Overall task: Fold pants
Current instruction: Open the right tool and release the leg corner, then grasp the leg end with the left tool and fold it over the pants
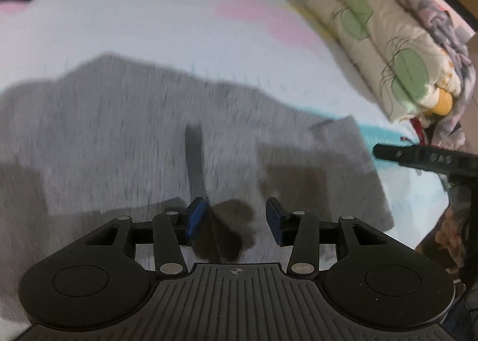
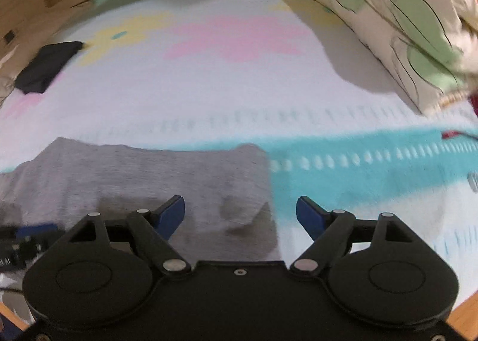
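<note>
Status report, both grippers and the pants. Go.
Left gripper open, over the grey pants. Right gripper open above their right edge, nothing held. Pants flat on the bed sheet; nothing in the way.

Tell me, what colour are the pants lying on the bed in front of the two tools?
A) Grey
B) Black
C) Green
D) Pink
A: the pants spread on the bed sheet are grey in both views; the left tool and the right tool both hang open over them, holding nothing.
</note>
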Tool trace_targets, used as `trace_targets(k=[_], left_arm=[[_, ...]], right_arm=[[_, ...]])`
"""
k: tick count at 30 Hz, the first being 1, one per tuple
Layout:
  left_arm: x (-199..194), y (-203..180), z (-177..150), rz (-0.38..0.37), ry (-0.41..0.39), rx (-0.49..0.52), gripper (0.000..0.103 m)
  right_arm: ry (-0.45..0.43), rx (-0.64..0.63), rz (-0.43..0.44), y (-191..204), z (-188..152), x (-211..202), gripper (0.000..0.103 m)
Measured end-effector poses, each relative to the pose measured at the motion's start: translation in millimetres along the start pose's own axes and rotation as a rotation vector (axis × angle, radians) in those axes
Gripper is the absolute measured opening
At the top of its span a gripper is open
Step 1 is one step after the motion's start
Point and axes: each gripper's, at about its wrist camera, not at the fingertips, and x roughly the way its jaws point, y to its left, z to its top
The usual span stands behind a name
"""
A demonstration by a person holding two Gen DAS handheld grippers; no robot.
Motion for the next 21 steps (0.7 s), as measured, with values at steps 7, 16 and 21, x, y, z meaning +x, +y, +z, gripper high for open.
trace_targets(k=[7, 16, 21], left_arm=[[15, 6, -9, -0.080, 0.031, -0.067, 0.053], [35, 9, 5, -0.184, 0.016, -0.237, 0.025], [13, -23, 13, -0.206, -0.031, -0.142, 0.015]], right_arm=[[-0.004, 0.018, 0.018, -15, -7, -7, 0.083], [-0.029, 0.032, 0.045, -20, -7, -15, 0.083], [-0.043, 0.041, 0.023, -34, -13, -21, 0.083]])
